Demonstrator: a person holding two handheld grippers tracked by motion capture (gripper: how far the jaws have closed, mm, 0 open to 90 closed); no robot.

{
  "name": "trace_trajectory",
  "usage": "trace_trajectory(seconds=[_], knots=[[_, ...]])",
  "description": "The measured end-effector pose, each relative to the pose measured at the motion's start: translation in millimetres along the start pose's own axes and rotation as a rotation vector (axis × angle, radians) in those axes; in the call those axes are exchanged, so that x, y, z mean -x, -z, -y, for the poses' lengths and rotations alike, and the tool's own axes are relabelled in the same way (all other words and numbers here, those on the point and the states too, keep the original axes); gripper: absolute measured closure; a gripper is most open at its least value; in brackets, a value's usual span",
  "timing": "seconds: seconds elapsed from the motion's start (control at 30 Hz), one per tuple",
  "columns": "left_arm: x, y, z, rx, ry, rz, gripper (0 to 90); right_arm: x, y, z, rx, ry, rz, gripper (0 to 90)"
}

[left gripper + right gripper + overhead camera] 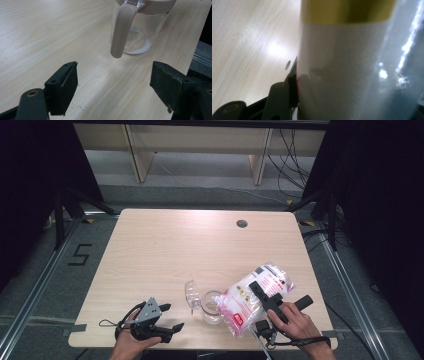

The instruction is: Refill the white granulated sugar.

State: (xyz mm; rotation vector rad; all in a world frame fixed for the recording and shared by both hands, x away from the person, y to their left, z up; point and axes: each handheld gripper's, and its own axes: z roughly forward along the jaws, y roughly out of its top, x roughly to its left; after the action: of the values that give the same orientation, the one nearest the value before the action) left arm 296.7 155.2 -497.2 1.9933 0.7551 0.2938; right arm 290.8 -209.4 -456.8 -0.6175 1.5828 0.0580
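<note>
A clear glass pitcher [211,310] with a beige handle stands near the table's front edge, with a thin layer of white powder in its bottom [140,47]. A clear plastic bag [250,300] of white contents with a red-and-white label lies tilted, its lower end at the pitcher's rim. My right gripper [261,292] is shut on this bag [342,62], and one black finger [279,100] presses its side. My left gripper [172,316] rests at the front left, open and empty [113,77], pointing at the pitcher's handle [122,30] from a short way off.
A clear lid [191,293] lies just left of the pitcher. The wooden table [175,250] has a round cable hole [242,223] at the back right. The front edge runs close under both hands. Dark curtains and a cabled floor surround the table.
</note>
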Motion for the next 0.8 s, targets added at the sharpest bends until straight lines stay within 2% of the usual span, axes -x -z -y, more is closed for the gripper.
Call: trace_trajectory(seconds=[0.2, 0.27, 0.47, 0.53, 0.57, 0.67, 0.8], knots=[[0.2, 1.1, -0.3, -0.014, -0.003, -0.007, 21.7, 0.1, 0.1, 0.3, 0.001, 0.01, -0.002, 51.3], [0.2, 0.6, -0.1, -0.012, 0.0, -0.004, 21.7, 2.7, -0.6, 1.0, 0.011, 0.063, 0.002, 51.4], [0.4, 0.3, 0.1, -0.007, 0.001, -0.003, 21.7, 4.1, -0.5, 1.3, 0.009, 0.095, 0.003, 51.7], [0.2, 0.7, -0.1, -0.013, 0.0, -0.004, 21.7, 3.6, 0.0, 0.8, 0.004, 0.082, -0.005, 51.7], [-0.2, 0.5, 0.2, -0.004, 0.007, -0.006, 21.7, 2.7, 0.6, 0.1, 0.001, 0.059, -0.006, 51.8], [-1.2, 0.8, 0.3, -0.004, 0.003, -0.007, 21.7, 4.0, 0.9, 0.2, 0.0, 0.088, -0.003, 52.0], [-0.1, 1.0, 0.0, -0.01, 0.005, -0.007, 21.7, 6.1, 0.7, 0.9, -0.003, 0.093, 0.002, 52.1]])
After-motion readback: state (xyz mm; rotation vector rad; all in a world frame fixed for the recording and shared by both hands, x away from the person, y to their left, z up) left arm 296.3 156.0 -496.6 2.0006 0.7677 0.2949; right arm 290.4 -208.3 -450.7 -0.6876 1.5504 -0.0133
